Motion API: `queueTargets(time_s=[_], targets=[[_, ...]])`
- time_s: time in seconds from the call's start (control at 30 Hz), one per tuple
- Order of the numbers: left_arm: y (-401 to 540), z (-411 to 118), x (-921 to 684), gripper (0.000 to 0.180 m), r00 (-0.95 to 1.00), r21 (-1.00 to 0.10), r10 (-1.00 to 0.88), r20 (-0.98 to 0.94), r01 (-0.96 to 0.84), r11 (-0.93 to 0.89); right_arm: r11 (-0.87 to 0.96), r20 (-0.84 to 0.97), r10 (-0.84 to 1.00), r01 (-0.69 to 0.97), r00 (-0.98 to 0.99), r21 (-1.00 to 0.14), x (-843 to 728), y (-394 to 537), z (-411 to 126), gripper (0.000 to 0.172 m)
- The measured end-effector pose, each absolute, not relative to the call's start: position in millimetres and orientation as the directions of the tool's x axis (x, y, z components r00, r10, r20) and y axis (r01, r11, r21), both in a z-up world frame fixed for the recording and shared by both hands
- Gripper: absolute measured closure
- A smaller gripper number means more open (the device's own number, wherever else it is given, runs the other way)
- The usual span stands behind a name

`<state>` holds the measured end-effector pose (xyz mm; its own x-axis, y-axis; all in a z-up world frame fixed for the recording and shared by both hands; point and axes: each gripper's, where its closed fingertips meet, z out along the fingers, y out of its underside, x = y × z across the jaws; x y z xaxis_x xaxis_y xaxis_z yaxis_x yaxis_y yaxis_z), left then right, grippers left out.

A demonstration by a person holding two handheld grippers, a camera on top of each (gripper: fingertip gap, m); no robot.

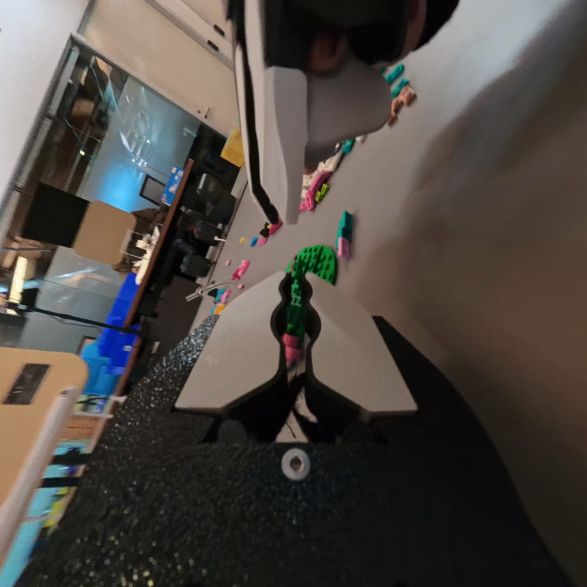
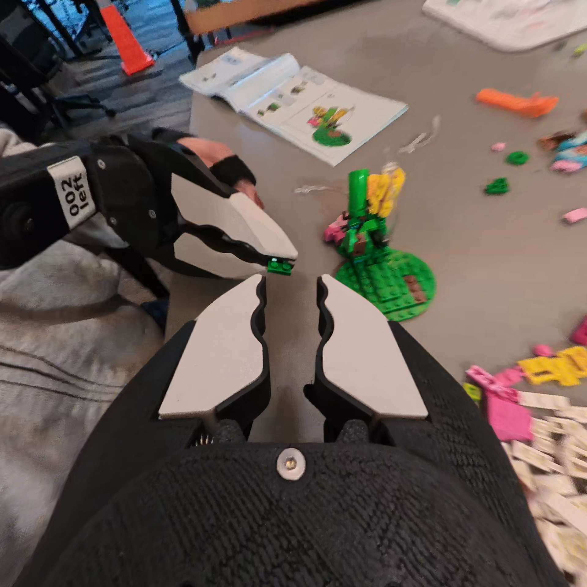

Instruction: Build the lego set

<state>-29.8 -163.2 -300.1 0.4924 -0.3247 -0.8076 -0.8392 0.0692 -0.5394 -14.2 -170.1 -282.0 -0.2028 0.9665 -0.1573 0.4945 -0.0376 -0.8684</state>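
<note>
Grey tabletop (image 2: 413, 63) fills both views, strewn with loose building bricks, with an open instruction booklet (image 2: 286, 101) toward the upper middle of the right wrist view. At left centre of that view the left gripper (image 2: 281, 265) comes in from the left edge, its two fingers clamped on a small green plate (image 2: 279, 267) whose long axis lies roughly level across the frame, studs up. Just below it, the right gripper (image 2: 290, 279) has its fingers well apart with bare table between them; the plate sits just beyond its left fingertip, not touching. A green round baseplate (image 2: 397, 286) carrying a green and yellow plant build (image 2: 368, 216) lies just to the right of the right fingertip, so the right gripper is the nearer one to it. In the tilted, blurred left wrist view the baseplate (image 1: 320, 260) shows just past the fingertips, and the right gripper (image 1: 282, 219) hangs in from the top; scattered pink and teal bricks (image 1: 344, 232) show there too.
</note>
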Motion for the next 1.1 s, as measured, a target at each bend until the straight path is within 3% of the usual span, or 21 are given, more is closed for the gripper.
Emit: queueTargets(time_s=[0.13,0.27,0.63,1.1], targets=[[-147,-295,-22,0.174,0.575,-0.646,-0.385,-0.722,-0.76,0.076,-0.015,-0.039,0.997,0.342,-0.063,-0.94,-10,-135,-275,0.144],[-144,-293,-10,0.175,0.63,-0.725,-0.441,-0.64,-0.685,0.073,-0.062,-0.067,0.998,0.316,-0.003,-0.947,-6,-121,-285,0.148],[-153,-293,0,0.175,0.607,-0.721,-0.456,-0.65,-0.682,0.12,0.061,0.071,0.989,0.076,0.133,-0.995,11,-100,-254,0.151],[-161,-292,-30,0.175,0.578,-0.651,-0.375,-0.725,-0.752,0.101,0.239,0.256,0.96,0.15,0.112,-0.959,4,-110,-261,0.153]])
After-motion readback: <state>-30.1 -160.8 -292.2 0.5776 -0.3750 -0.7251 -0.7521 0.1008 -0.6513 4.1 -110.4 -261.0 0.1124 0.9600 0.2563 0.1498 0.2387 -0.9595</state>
